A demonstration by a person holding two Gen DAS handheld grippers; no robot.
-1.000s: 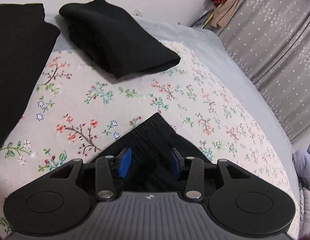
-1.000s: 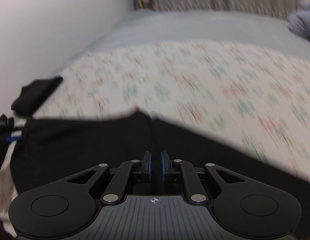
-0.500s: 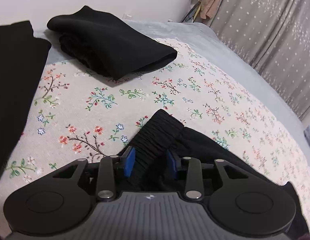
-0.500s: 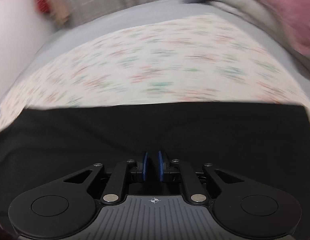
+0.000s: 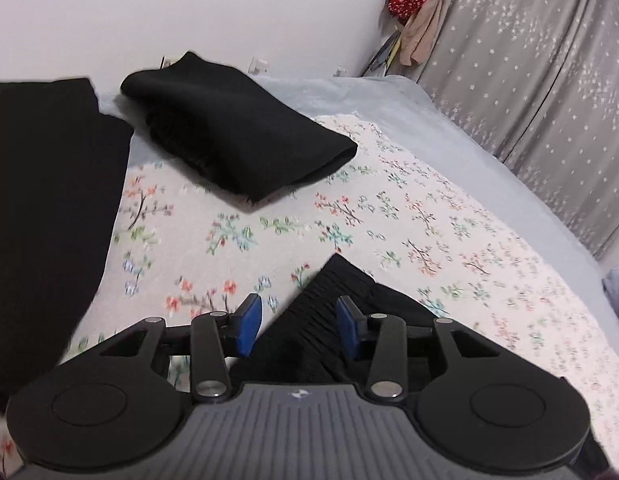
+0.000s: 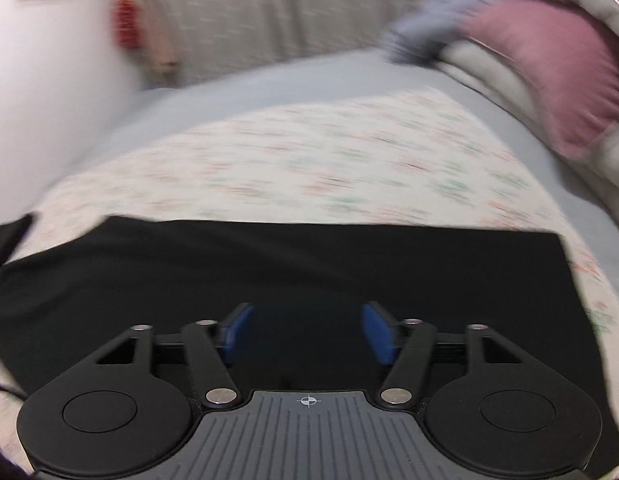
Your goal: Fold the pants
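Observation:
The black pants lie on the floral sheet. In the left wrist view their gathered waistband (image 5: 329, 292) sticks up between the blue pads of my left gripper (image 5: 298, 326). The jaws are opening: a strip of sheet shows between the left pad (image 5: 249, 324) and the cloth. In the blurred right wrist view the pants (image 6: 309, 256) spread flat as a wide black band with a straight far edge. My right gripper (image 6: 307, 332) hovers over that band, its jaws opening wide, pads clear of the fabric.
A folded black garment (image 5: 237, 136) lies at the far side of the bed near the wall. Another black cloth (image 5: 45, 200) covers the left side. Grey starred curtains (image 5: 549, 60) hang at the right. A pink pillow (image 6: 549, 72) sits at the bed's far right.
My right gripper, shut on the pants before, has opened wide and let them go while swinging to the right. My left gripper's pads have parted around the waistband.

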